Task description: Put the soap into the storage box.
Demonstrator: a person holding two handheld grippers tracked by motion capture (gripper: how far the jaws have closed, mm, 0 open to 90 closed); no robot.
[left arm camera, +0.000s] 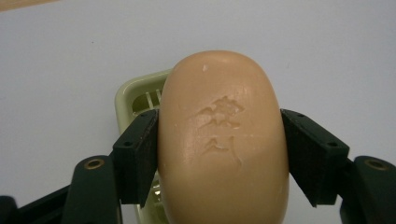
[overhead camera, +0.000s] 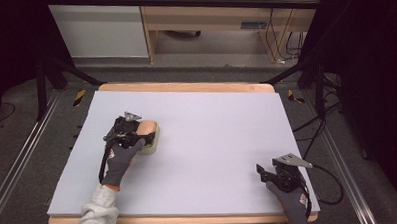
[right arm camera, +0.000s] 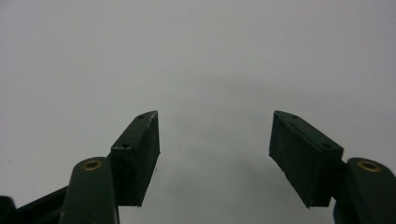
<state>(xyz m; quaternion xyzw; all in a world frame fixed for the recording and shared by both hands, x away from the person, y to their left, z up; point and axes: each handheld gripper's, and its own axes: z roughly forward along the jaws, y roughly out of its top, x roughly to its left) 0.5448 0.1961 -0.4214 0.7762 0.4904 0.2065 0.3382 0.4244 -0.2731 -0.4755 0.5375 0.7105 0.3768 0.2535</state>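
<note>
A peach-coloured bar of soap point(left arm camera: 222, 140) with stamped characters sits between the jaws of my left gripper point(left arm camera: 219, 154), both pads pressed on its sides. It is held over a pale green soap dish point(left arm camera: 135, 93), and whether it rests in the dish I cannot tell. In the high view the soap point(overhead camera: 146, 129) and dish point(overhead camera: 154, 143) lie at the mat's left-middle, with the left gripper point(overhead camera: 137, 133) over them. My right gripper point(right arm camera: 215, 140) stands open above bare mat, and the high view has it point(overhead camera: 266, 173) near the front right corner.
A light grey mat point(overhead camera: 212, 136) covers the wooden table point(overhead camera: 185, 86). Black stand legs and cables sit on the floor beyond the table's far corners. A wooden desk point(overhead camera: 218, 16) stands at the back.
</note>
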